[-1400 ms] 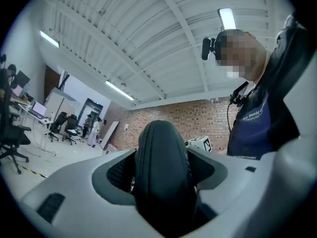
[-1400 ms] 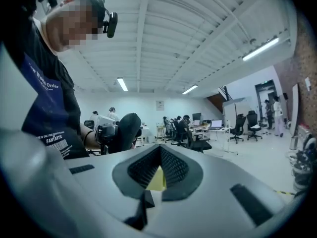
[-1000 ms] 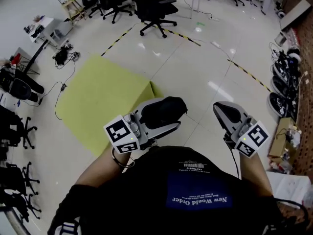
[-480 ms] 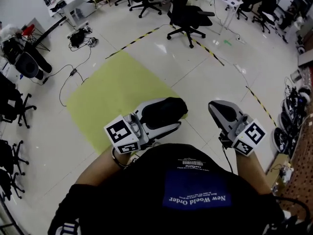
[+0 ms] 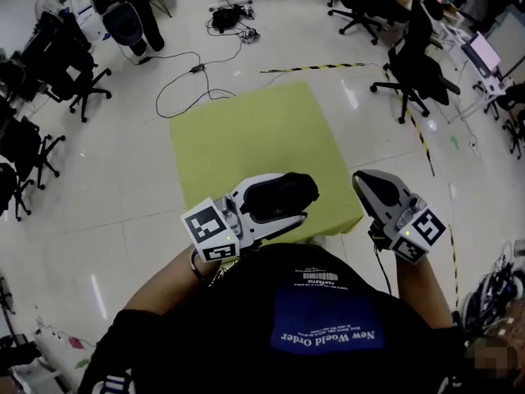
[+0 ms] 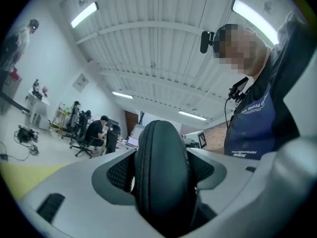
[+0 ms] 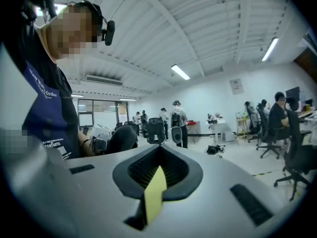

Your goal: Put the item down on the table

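Observation:
A black zippered oval case [image 5: 279,194] sits between the jaws of my left gripper [image 5: 283,199], which is shut on it and holds it over the near edge of the yellow-green table [image 5: 246,130]. Seen from the left gripper view, the case [image 6: 161,182] stands on edge, pinched by both grey pads [image 6: 120,172]. My right gripper [image 5: 369,185] hangs just off the table's near right corner, its jaws together and holding nothing. From the right gripper view only a thin sliver of the table's yellow shows between the jaws of that gripper [image 7: 157,175].
Black office chairs [image 5: 414,68] stand at the right and far left [image 5: 57,64]. Cables [image 5: 193,72] trail over the white floor beyond the table. Yellow-black tape [image 5: 422,138] runs along the floor. Several people [image 7: 176,120] stand and sit in the background.
The whole view has swung round: the yellow-green table, off to the left before, now lies straight ahead under the grippers. Both grippers keep the same pose, and the case stays held.

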A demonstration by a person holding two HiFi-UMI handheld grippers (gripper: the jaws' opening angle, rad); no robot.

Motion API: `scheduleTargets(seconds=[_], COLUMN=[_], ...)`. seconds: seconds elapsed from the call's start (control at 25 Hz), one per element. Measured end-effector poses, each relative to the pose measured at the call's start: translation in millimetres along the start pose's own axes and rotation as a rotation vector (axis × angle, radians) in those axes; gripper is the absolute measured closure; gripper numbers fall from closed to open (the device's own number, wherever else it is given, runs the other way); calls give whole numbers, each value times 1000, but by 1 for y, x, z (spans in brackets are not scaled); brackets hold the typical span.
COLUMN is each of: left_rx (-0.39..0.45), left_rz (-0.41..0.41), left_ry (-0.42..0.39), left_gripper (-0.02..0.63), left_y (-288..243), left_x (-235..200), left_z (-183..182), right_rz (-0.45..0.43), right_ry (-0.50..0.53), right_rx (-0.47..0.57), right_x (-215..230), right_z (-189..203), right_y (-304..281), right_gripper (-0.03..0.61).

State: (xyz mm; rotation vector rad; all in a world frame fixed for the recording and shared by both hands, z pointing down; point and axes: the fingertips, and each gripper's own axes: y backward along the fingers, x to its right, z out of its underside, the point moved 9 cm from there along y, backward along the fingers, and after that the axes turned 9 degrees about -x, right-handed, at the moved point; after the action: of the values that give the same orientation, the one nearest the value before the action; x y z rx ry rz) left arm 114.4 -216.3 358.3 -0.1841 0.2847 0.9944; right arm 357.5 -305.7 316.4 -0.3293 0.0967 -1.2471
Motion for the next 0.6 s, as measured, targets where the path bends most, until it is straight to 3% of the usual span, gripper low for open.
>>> scheduleTargets(seconds=[0.4,0.6], left_rx=[44,63], left_rz=[-432,-547], left_ry=[43,65], left_gripper=[298,298], left_y=[14,14], left_x=[-43,-53], left_z=[-14,-9], right_rz=[-407,-514], right_ry=[102,111], right_rx=[-40,-50], right_x=[86,108], right_z=[-15,-16], right_y=[-112,-155], right_gripper=[589,589])
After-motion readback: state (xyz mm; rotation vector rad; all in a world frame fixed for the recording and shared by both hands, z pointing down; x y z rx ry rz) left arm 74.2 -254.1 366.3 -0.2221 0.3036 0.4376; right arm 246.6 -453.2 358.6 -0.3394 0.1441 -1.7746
